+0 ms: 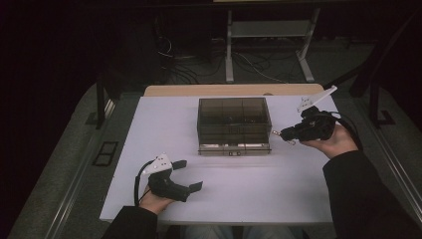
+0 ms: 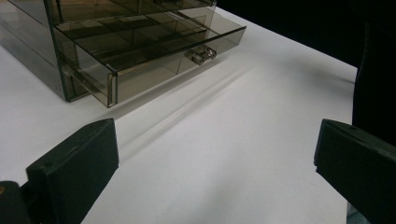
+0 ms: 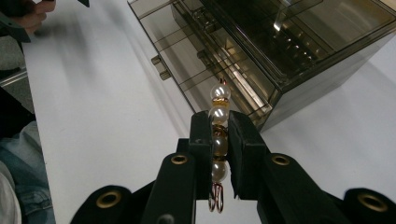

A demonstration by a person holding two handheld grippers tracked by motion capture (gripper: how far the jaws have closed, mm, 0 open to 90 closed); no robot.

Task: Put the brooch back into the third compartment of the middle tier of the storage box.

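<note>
A smoky clear drawer box (image 1: pixel 234 119) stands on the white table (image 1: pixel 164 119) at mid-back. Its bottom drawer (image 2: pixel 149 46) is pulled out a little, with a small handle (image 2: pixel 204 53). My right gripper (image 3: pixel 219 135) is shut on a string of pearl beads with gold rings (image 3: pixel 218 116), held just right of the box (image 3: pixel 299 42); in the high view it (image 1: pixel 285 134) sits beside the drawer's right corner. My left gripper (image 1: pixel 189 174) rests open near the table's front left, nothing between its jaws; its fingers (image 2: pixel 74 172) frame bare tabletop.
A wooden strip (image 1: pixel 234 90) runs along the table's far edge. Beyond it stand a metal desk frame (image 1: pixel 268 45) and loose cables (image 1: pixel 189 69) on the floor. Dark rails flank the table. A person's leg in jeans (image 3: pixel 18 154) lies left in the right gripper view.
</note>
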